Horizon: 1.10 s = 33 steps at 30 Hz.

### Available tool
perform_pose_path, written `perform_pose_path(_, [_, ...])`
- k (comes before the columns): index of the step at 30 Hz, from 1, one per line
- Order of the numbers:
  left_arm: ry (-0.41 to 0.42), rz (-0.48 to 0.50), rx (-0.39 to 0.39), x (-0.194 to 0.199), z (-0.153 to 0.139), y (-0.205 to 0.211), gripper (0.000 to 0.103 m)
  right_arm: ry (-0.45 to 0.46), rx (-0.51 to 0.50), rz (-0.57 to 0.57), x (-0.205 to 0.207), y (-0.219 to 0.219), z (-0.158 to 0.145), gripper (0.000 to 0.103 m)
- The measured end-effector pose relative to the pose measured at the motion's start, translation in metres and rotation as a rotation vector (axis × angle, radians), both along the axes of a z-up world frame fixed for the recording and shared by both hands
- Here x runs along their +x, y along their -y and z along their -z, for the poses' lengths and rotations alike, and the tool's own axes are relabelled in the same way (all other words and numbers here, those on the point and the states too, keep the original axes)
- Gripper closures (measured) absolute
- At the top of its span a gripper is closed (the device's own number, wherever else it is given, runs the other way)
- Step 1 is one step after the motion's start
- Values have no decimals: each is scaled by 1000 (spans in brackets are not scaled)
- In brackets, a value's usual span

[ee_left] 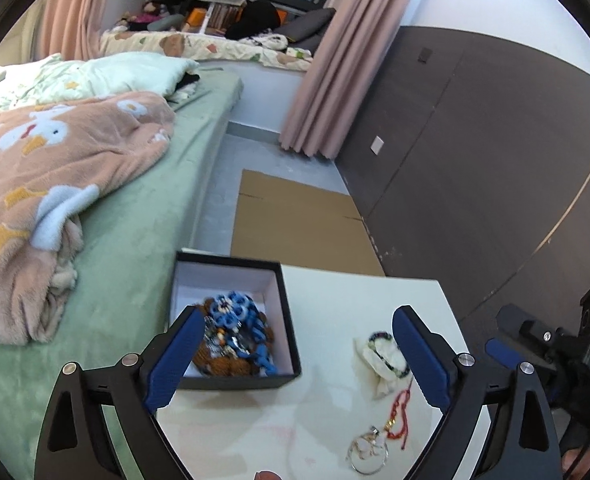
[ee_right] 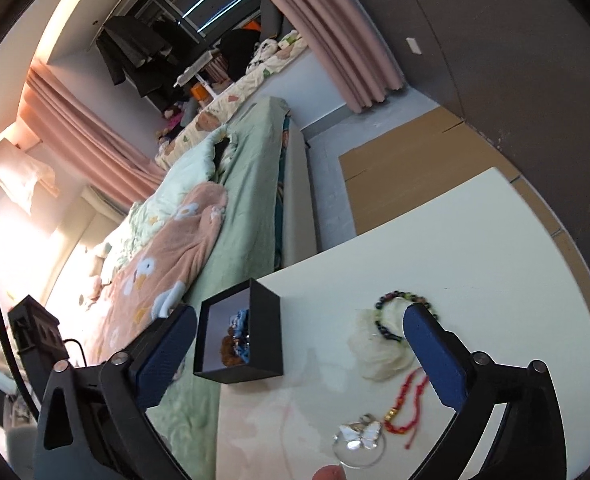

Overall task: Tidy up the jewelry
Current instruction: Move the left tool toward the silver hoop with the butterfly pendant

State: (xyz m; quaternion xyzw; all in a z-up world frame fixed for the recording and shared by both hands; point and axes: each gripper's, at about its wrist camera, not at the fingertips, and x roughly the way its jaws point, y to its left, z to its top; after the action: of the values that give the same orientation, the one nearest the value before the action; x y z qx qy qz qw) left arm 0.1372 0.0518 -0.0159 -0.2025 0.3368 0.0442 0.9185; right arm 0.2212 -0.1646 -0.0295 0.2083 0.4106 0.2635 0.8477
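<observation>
Your left gripper and right gripper both hang spread apart and empty over the white counter. The black box of jewelry sits at lower centre, overhanging the counter's left edge beside the bed. The bead bracelet, red cord and butterfly ring lie lower right, with bare counter between them and the box.

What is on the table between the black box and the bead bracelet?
Nothing: in both wrist views, only bare white table lies between the black box and the bead bracelet.
</observation>
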Motion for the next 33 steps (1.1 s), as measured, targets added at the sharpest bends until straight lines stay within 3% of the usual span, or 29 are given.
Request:
perform_pose_path(7, [-6, 42, 11, -12, 3, 21, 1, 35, -41, 44, -18, 26, -3, 0])
perform_pose_path(14, [-43, 98, 13, -20, 11, 36, 1, 55, -100, 9, -41, 38, 2, 0])
perform_pose_path(22, [-100, 154, 35, -28, 31, 54, 1, -1, -150, -11, -48, 55, 11, 0])
perform_pose_path(29, [-159, 242, 27, -23, 55, 76, 21, -75, -178, 56, -46, 84, 24, 0])
perform_pose_path(33, [-197, 294, 50, -22, 67, 95, 21, -123, -188, 83, -41, 97, 32, 0])
